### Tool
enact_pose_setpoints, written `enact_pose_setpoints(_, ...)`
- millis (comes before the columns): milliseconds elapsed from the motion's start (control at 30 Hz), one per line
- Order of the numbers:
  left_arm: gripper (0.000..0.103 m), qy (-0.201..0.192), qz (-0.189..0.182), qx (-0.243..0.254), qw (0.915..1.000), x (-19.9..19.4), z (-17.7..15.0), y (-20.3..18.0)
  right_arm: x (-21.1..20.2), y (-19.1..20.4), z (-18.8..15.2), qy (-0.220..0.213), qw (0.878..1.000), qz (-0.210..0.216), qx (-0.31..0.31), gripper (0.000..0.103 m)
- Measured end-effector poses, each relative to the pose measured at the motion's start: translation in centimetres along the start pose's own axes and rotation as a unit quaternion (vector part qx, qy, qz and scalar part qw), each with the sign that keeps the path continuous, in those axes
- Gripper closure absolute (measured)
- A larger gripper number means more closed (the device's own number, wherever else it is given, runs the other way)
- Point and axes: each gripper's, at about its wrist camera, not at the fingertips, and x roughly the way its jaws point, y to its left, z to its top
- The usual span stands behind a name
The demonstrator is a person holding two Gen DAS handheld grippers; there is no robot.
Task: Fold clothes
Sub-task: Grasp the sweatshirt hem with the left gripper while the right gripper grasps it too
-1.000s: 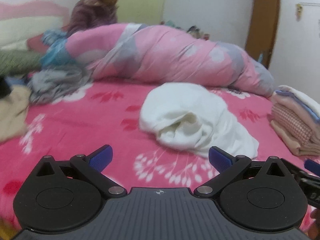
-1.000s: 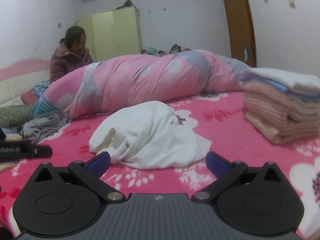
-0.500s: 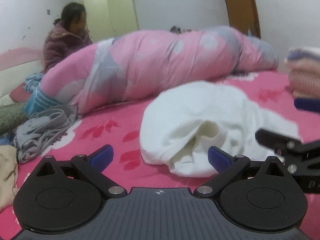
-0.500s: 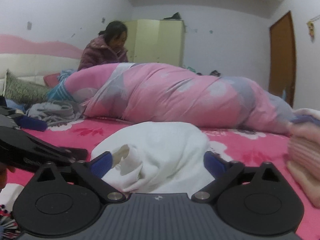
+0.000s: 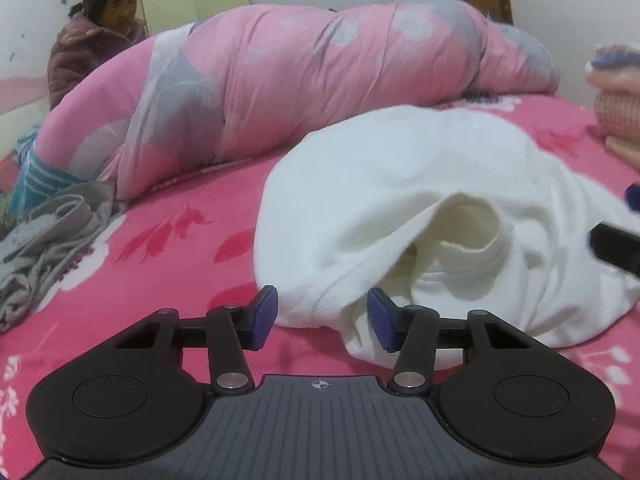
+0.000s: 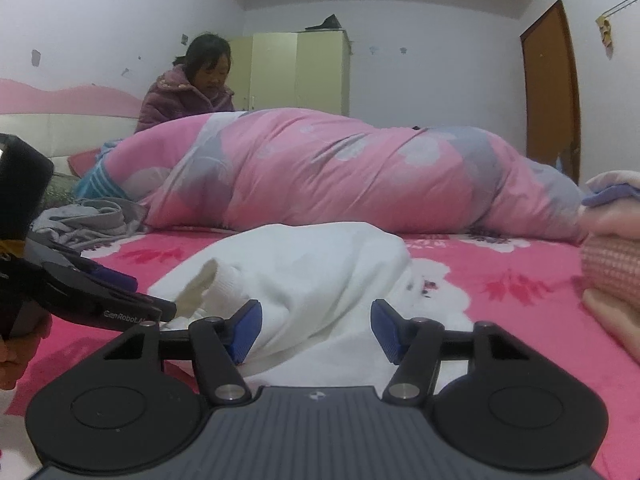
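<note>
You can read one marking only: white lettering "CanRobot", followed by characters that appear cut off, printed along the black finger arm of the left gripper [image 6: 132, 296], located at 9 o'clock in the right wrist view. You will find no other legible text, number or label in either view.

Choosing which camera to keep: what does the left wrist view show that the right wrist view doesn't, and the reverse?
Left wrist only: the open hollow inside the crumpled white knit garment.
Right wrist only: pale green wardrobe; left hand-held gripper from the side.
Both: garment, rolled pink floral quilt, grey clothes, folded stack, seated person.
</note>
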Motion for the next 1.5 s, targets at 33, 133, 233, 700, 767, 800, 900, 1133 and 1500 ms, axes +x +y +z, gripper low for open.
enact_pose_setpoints(33, 0.051, 0.001, 0.003, 0.01, 0.9999, 0.4, 0.0, -0.2, 0.0, 0.0, 0.0, 0.0, 1.0, -0.001, -0.001, 0.04)
enact_pose_setpoints(133, 0.051, 0.001, 0.012, 0.027, 0.9996, 1.2, 0.1, -0.4, 0.0, 0.3, 0.0, -0.001, 1.0, -0.001, -0.007, 0.04)
enact_pose_setpoints(233, 0.07, -0.002, 0.02, 0.021, 0.9996, 1.4, 0.5, -0.1, 0.3, 0.4, -0.2, 0.004, 1.0, -0.005, -0.012, 0.04)
enact_pose_setpoints(700, 0.101, -0.108, 0.078, -0.01, 0.9911, -7.7, 4.4, 2.2, 0.2, -0.7, -0.4, 0.002, 1.0, -0.022, 0.014, 0.04)
enact_pose_setpoints(767, 0.101, -0.124, 0.072, -0.01, 0.9896, -10.3, 5.2, 2.2, 0.0, -1.0, -0.4, -0.001, 0.999, -0.027, 0.02, 0.04)
enact_pose_setpoints(800, 0.101, -0.132, 0.071, -0.012, 0.9886, -11.6, 5.6, 2.2, -0.3, -1.1, -0.3, -0.005, 0.999, -0.028, 0.022, 0.04)
enact_pose_setpoints(900, 0.101, -0.153, 0.079, -0.022, 0.9848, -15.3, 6.0, 1.7, -1.1, -1.4, -0.4, -0.023, 0.999, -0.03, 0.026, 0.04)
enact_pose_setpoints(1133, 0.101, -0.17, 0.044, -0.055, 0.9828, -21.0, 5.2, 2.0, -7.3, -2.0, -1.1, -0.061, 0.996, -0.021, 0.059, 0.04)
enact_pose_setpoints(1500, 0.101, -0.197, 0.008, -0.089, 0.9762, -27.8, 3.9, 2.8, -14.8, 10.2, -0.8, -0.124, 0.988, 0.055, -0.07, 0.028)
